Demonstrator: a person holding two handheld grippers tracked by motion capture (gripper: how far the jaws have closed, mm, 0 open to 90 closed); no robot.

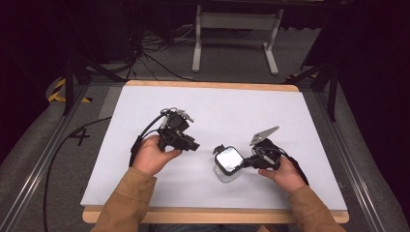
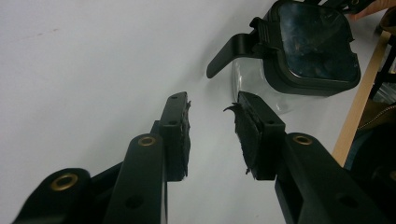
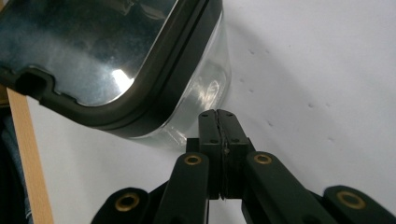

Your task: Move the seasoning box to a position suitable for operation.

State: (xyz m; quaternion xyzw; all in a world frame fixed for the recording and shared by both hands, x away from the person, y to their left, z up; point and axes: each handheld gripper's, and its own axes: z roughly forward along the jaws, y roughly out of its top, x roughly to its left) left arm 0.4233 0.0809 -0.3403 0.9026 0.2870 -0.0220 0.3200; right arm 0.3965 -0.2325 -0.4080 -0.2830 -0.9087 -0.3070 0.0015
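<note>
A clear container (image 1: 226, 169) with a black lid (image 1: 228, 159) sits on the white table (image 1: 270, 116), toward the near edge and right of centre, one lid latch (image 2: 229, 56) flipped outward; nothing lies between it and either tool. The left gripper (image 2: 210, 123) hovers just short of it, jaws apart with frayed pads and nothing between them; the right gripper (image 3: 218, 126) has its jaws pressed together, empty, tips just beside the container's clear wall. Beyond the table, grey floor, trailing cables (image 1: 159, 63) and a white frame (image 1: 237, 34).
</note>
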